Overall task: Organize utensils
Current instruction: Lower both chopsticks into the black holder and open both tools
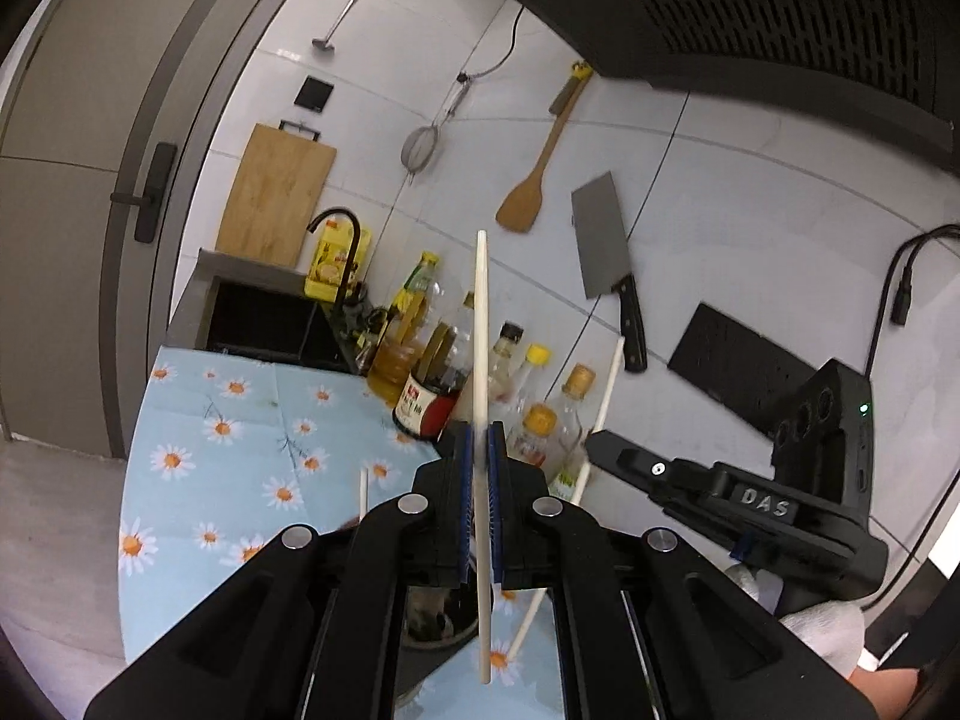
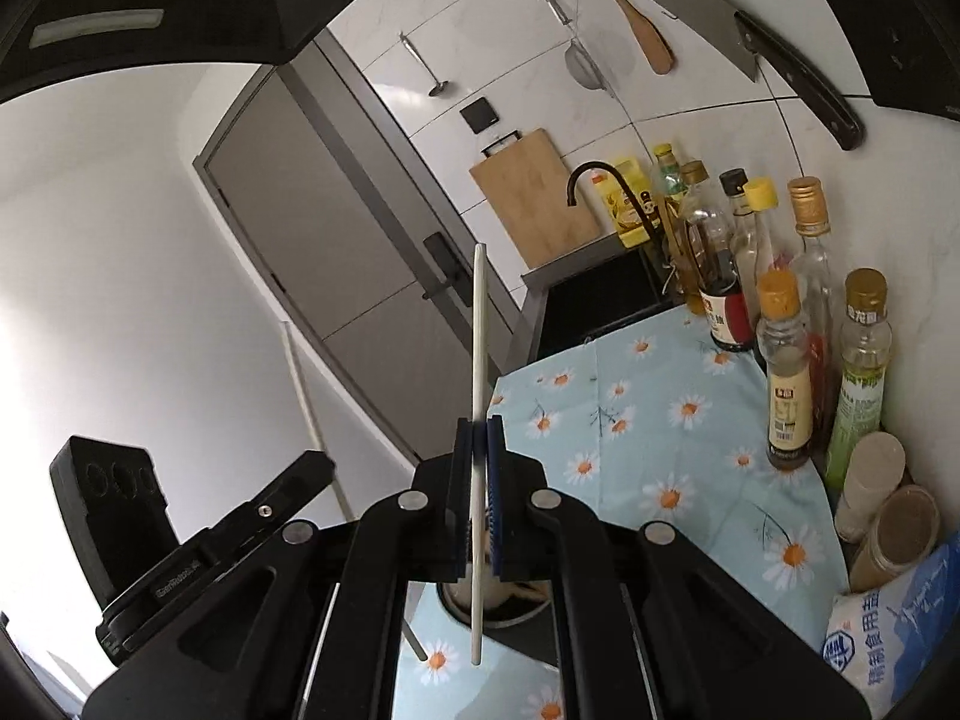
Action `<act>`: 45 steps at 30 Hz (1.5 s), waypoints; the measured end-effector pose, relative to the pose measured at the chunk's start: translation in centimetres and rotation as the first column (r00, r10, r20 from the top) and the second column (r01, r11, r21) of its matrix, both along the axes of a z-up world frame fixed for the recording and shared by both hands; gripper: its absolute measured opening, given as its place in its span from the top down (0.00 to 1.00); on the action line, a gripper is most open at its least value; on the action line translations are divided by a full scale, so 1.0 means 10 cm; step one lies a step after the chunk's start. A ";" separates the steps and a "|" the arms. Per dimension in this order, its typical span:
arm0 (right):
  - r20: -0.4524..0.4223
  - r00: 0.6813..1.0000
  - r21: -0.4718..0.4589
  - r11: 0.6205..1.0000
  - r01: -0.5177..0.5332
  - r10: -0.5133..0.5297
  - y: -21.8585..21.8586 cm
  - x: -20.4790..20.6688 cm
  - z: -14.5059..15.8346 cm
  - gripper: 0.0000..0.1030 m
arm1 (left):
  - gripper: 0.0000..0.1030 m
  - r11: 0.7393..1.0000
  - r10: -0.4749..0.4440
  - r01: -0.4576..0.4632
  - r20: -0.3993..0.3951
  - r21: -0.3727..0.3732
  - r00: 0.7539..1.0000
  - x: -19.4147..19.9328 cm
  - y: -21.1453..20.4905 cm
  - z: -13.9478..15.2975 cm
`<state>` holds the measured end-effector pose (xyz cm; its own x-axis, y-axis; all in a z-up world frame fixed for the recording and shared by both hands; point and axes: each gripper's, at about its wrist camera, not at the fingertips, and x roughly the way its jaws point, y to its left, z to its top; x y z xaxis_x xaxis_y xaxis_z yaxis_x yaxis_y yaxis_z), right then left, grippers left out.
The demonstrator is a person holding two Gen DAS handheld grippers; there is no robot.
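- Left gripper (image 1: 480, 444): its blue pads are clamped on one white chopstick (image 1: 481, 324). The stick stands nearly upright through the jaws, with its long end rising above them and its short end hanging below. Pinching it near the middle probably keeps it from swinging.
- Just below the left gripper sits a dark round container (image 1: 432, 624) on the daisy-print cloth (image 1: 240, 420). It is most likely the holder the chopsticks belong in, though its contents are too hidden to name.
- To the left of those jaws, the tip of a loose white stick (image 1: 362, 492) pokes up; I cannot tell what it rests in.
- To the right of the left gripper, the right gripper (image 1: 606, 444) appears side-on, with its own chopstick slanting through it.
- Right gripper (image 2: 479, 444) in its own view: also closed, holding a second white chopstick (image 2: 478, 336) upright in the same way. The same dark container (image 2: 510, 600) lies directly beneath its jaws.
- Chopsticks counted: two gripped, one per gripper, and at least one more stick left of the left gripper.
- Beyond and to the right of the right gripper, bottles (image 2: 786, 372) crowd the wall; about eight or nine show, with some overlapping.
- On the wall above hang one cleaver (image 2: 708, 6), one wooden spatula (image 2: 630, 12) and one strainer (image 2: 585, 66), each off the counter to keep it free.
- My judgement: both sticks are lifted clear of the counter, ready to be dropped into the container.
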<state>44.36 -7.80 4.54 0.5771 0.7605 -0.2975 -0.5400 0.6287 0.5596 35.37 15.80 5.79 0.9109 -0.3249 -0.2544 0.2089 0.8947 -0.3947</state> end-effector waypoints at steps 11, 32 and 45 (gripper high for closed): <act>0.083 0.996 -0.016 0.999 0.030 -0.029 0.17 0.22 0.15 0.94 | 0.96 0.999 -0.005 0.002 0.059 0.038 0.998 0.23 0.03 0.01; 0.063 0.997 -0.086 0.995 0.043 -0.037 0.49 0.38 -0.38 0.94 | 0.96 0.995 0.097 -0.097 0.012 0.004 0.995 0.42 0.07 -0.62; 0.047 0.999 -0.066 0.997 0.029 -0.026 0.46 0.21 -0.40 0.79 | 0.79 0.994 0.106 -0.106 -0.040 -0.001 0.994 0.28 0.09 -0.71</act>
